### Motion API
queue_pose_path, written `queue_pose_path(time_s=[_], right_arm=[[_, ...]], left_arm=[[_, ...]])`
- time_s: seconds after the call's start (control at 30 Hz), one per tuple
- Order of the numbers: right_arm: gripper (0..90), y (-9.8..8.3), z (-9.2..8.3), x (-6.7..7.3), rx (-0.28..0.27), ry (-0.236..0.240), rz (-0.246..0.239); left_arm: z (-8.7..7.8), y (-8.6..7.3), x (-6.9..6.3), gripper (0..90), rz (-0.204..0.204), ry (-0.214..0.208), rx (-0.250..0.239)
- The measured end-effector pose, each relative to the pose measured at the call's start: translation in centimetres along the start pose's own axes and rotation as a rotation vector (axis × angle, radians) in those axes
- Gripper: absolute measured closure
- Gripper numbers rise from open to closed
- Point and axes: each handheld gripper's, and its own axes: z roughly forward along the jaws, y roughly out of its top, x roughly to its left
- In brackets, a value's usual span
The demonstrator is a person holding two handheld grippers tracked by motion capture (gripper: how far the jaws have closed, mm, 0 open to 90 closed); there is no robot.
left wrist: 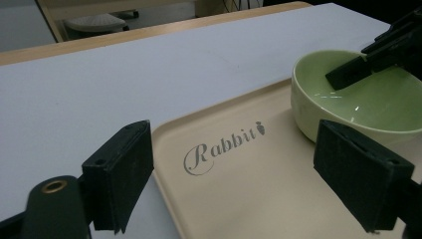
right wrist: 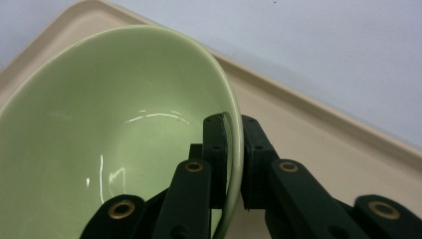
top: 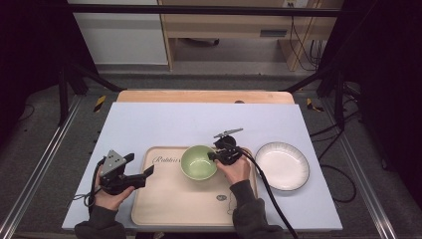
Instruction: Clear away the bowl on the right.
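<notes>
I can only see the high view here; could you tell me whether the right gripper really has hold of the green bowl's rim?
Observer: Yes. In the right gripper view the right gripper is shut on the green bowl, one jaw inside the rim and one outside.
Operator: Thank you. Is there anything in the bowl?
Observer: Nothing; its inside is bare glaze with light reflections.
Operator: And what is the left gripper doing?
Observer: The left gripper is open, with nothing between its jaws; it points across the tray toward the bowl.
Operator: What does the print on the tray say?
Observer: It reads "Rabbit", with a small carrot mark after it.
</notes>
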Motion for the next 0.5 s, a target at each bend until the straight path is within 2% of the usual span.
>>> queue_pose_path(time_s=[0.13, 0.3, 0.5], right_arm=[[83.3, 0.0, 0.0, -0.1, 0.001, -0.011, -0.008], [80.4, 0.0, -0.8, -0.1, -0.046, -0.001, -0.025], [69.6, 0.2, -2.2, 0.1, -0.106, -0.008, -0.059]], left_arm=[[0.0, 0.0, 0.0, 15.5, -0.002, 0.0, -0.001], [0.0, 0.0, 0.0, 15.5, -0.001, 0.0, 0.001], [0.0, 0.0, 0.0, 15.5, -0.004, 0.001, -0.002]])
